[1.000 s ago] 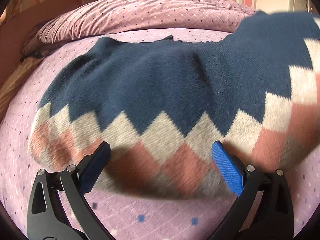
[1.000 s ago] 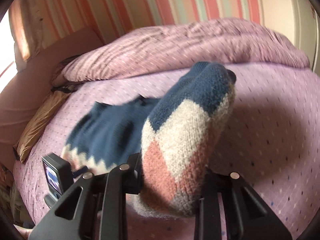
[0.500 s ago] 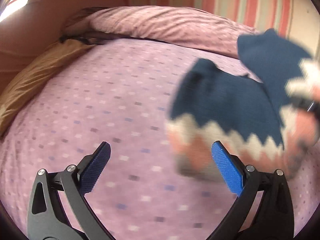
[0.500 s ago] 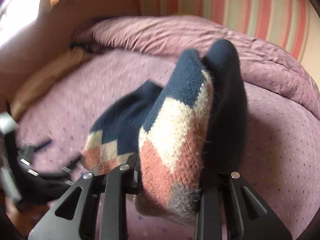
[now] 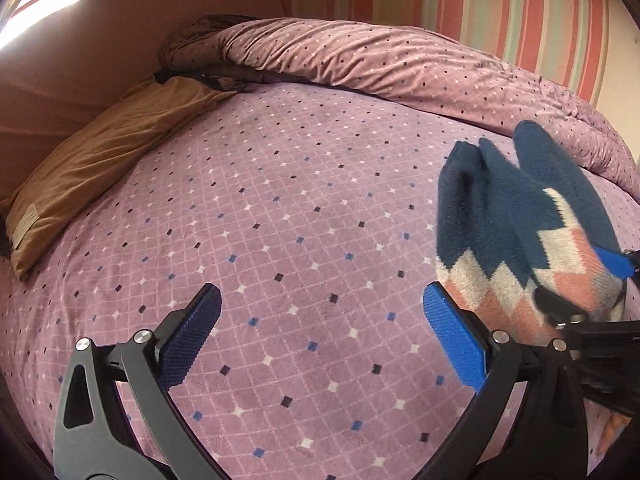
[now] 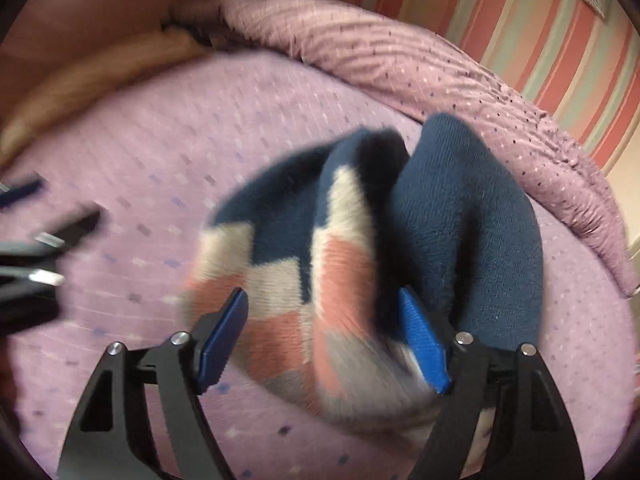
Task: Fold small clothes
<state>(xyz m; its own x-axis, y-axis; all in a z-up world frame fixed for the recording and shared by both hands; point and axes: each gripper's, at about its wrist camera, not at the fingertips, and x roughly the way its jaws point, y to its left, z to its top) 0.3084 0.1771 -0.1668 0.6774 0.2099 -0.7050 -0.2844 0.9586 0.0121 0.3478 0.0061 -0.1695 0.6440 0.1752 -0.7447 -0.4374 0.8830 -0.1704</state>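
Item: small knitted garment point(image 6: 360, 256), navy with a cream, salmon and grey diamond band. Bunched into several upright folds, navy ends at 12 o'clock, patterned band at 6 o'clock. Lies on the bedspread point(image 5: 280, 240), seen at 3 o'clock in the left wrist view, centre in the right wrist view. Right wrist view is motion-blurred; whether the folds have fully settled cannot be told

Right gripper point(image 6: 328, 340): jaws have just been opening and stand spread, with the patterned band between them. Blue pads sit on either side of the cloth and do not appear to press it. Judged a release, not a grip

Left gripper point(image 5: 320, 332): jaws spread wide, nothing between them, only bedspread beneath. Its right finger stands just beside the garment's patterned edge

Surroundings: lilac bedspread with a small diamond print; rumpled duvet point(image 5: 400, 64) in matching cloth from 12 to 2 o'clock; tan pillow point(image 5: 100, 152) at 9 to 10 o'clock; striped wall point(image 5: 480, 8) behind

Step in hand, as judged: setting down the gathered garment. Handling note: draw the right gripper straight back along its fingers so the pads do not snag the fuzzy knit and drag the folds open. The bundle is lumpy, not flat; the free left gripper could steady the near edge, then press or re-lay the layers square
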